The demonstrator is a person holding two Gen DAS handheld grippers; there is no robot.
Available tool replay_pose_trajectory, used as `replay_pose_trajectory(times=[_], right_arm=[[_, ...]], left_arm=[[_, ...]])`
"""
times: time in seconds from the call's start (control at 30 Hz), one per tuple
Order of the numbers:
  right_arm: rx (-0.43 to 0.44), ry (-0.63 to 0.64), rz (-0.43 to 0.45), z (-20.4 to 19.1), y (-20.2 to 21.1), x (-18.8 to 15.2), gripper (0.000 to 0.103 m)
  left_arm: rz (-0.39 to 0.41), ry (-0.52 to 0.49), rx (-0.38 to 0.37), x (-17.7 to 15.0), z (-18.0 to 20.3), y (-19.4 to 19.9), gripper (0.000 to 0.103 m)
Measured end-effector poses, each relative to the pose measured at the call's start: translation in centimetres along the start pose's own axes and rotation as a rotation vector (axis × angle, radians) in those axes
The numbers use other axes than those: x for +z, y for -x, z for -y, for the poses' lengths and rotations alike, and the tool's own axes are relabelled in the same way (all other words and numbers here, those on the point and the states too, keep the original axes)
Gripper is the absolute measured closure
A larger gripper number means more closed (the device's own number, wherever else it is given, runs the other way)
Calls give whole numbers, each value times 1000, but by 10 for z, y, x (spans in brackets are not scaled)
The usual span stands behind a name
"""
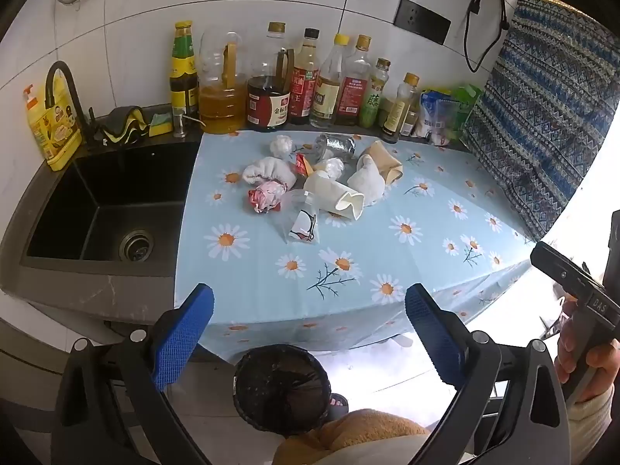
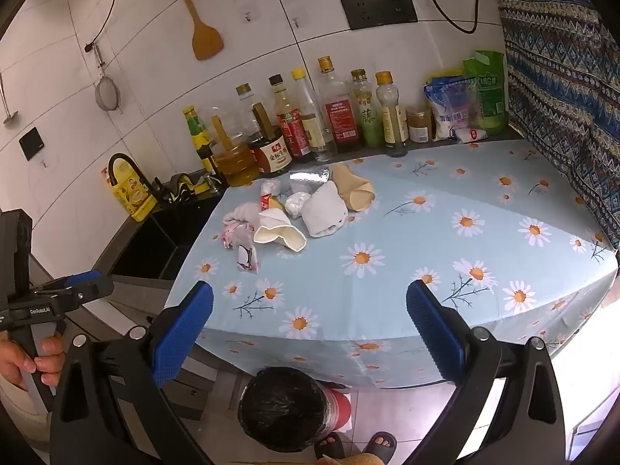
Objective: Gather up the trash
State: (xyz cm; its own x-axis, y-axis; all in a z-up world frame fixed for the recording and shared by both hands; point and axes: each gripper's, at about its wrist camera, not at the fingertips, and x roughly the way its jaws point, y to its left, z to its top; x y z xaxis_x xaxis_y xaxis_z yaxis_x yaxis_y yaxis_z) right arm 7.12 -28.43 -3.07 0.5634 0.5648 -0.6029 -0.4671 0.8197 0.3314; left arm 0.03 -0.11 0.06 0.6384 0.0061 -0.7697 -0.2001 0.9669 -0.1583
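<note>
Looks like nothing's picked up yet. Both the left gripper [image 1: 310,333] and right gripper [image 2: 310,333] hang wide open and empty. Trash pile [image 1: 310,178] sits mid-tabletop [image 1: 407,271], bin [image 1: 281,387] on the floor below. Next move is probably reaching in for the nearest cup [image 1: 335,197].

Trash pile [image 2: 286,213] on daisy tablecloth [image 2: 426,255]

Home kitchen: black sink [image 1: 104,209] with faucet [image 1: 64,85], condiment bottles [image 1: 310,81] along tiled wall [image 2: 155,58], hanging wooden spatula [image 2: 205,35], strainer [image 2: 107,95].
</note>
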Motion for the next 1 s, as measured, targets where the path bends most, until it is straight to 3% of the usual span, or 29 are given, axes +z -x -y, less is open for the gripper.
replay_pose_trajectory(times=[1.0], right_arm=[[-47,28,-2,-5,-10,1,4]], left_arm=[[-17,11,-46,1,0,-14,7]])
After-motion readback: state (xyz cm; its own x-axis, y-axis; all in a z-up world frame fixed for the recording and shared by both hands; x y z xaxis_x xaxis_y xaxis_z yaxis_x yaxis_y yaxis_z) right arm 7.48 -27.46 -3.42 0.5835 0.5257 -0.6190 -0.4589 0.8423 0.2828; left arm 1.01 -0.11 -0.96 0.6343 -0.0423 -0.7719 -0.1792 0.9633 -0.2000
